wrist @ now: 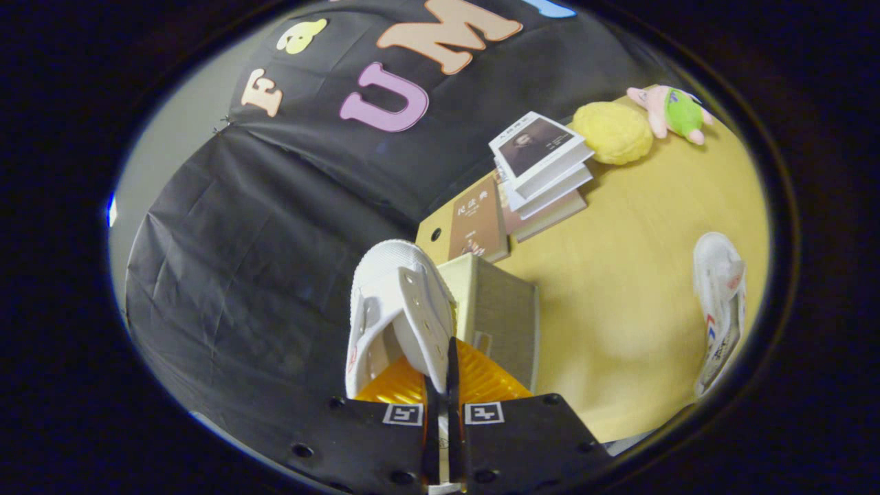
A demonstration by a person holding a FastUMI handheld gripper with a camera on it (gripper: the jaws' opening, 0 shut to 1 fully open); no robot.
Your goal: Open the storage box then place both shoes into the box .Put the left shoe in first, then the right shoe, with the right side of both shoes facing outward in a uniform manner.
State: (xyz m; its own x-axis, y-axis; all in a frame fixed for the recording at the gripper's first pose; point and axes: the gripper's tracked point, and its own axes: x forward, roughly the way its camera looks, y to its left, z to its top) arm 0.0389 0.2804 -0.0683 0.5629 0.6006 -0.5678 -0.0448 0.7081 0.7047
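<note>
You've got the claw (443,385) clamped on the white shoe's (399,309) thin, floppy side wall; light, so keep it steady.

A pale yellow wooden table (639,275) carries a stack of white-covered books (543,172) near its far edge, a brown-covered book (478,223) lying flat beside them at the corner. A fuzzy yellow round plush (612,132) and a pink-and-green stuffed toy (670,111) sit along the same edge. A white canvas shoe (718,309) lies apart, and a grey fabric storage box (498,316) stands near the corner.
</note>
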